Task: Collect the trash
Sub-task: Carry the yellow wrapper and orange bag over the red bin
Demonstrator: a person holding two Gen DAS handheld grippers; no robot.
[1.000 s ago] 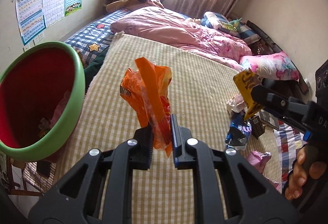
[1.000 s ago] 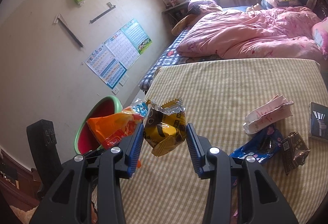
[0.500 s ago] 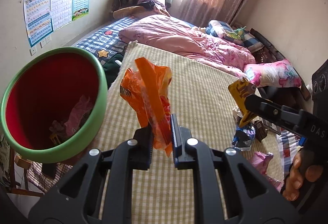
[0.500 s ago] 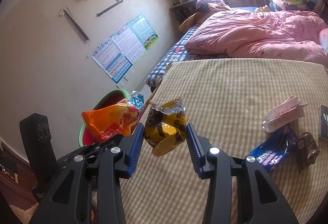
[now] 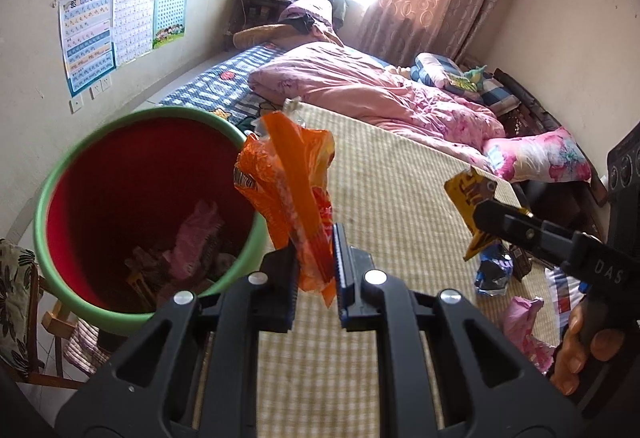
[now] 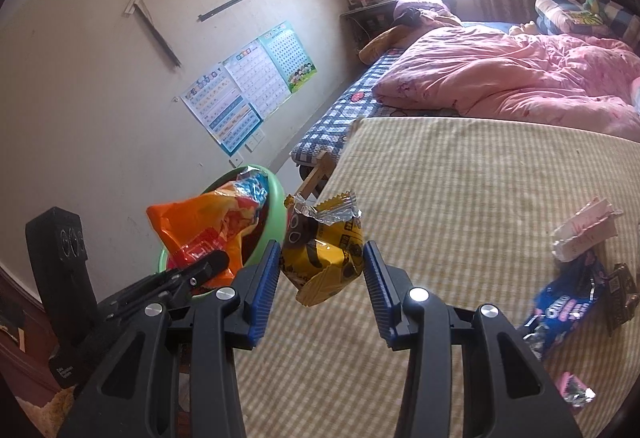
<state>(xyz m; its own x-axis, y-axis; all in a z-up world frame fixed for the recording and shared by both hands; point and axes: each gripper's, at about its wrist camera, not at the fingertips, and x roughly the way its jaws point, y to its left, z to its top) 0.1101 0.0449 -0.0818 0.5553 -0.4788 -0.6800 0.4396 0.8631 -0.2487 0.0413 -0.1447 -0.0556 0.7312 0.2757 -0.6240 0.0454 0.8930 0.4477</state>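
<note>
My left gripper (image 5: 315,258) is shut on an orange snack bag (image 5: 288,189) and holds it upright at the right rim of the green bin with a red inside (image 5: 60,193), which has trash in its bottom. My right gripper (image 6: 320,266) is shut on a yellow wrapper (image 6: 324,250) above the striped mat (image 6: 460,177). In the right wrist view the orange bag (image 6: 200,226) and the left gripper's fingers (image 6: 208,266) are at the left, in front of the bin (image 6: 276,197). In the left wrist view the yellow wrapper (image 5: 470,197) shows at the right.
Loose trash lies on the mat at the right: a white-pink packet (image 6: 584,234), a blue Oreo wrapper (image 6: 568,310), a brown wrapper (image 6: 620,294), a small pink wrapper (image 6: 574,392). A pink quilt (image 5: 380,93) covers the bed beyond. A chair (image 5: 24,302) stands under the bin.
Both grippers have moved left toward the bin with their wrappers held. The bin now looms larger and closer under the orange bag.
</note>
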